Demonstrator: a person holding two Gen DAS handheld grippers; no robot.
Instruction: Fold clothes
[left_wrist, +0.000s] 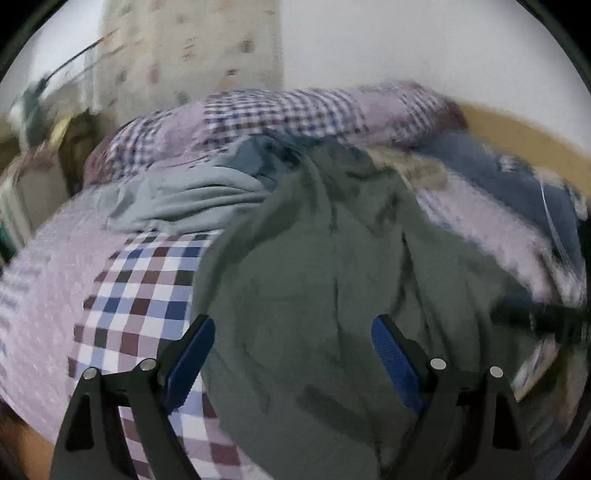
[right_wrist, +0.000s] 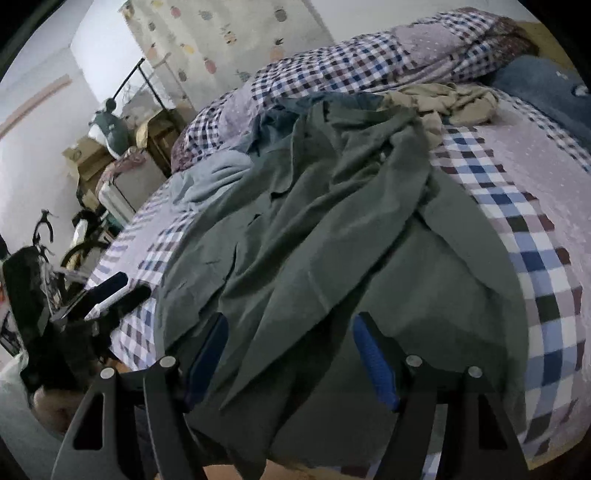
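A dark green garment lies crumpled across the checked bed cover, and its near hem hangs over the bed's front edge. My right gripper is open, its blue pads either side of a fold near that hem. The left wrist view is blurred; there my left gripper is open above the same green garment, nothing between its fingers. The left gripper also shows at the bed's left edge in the right wrist view. A dark blur at the right of the left wrist view may be my right gripper.
A light blue-grey garment, a teal one and a beige one lie further back. A rolled checked quilt and a dark blue item sit at the bed's far side. A bicycle and boxes stand left.
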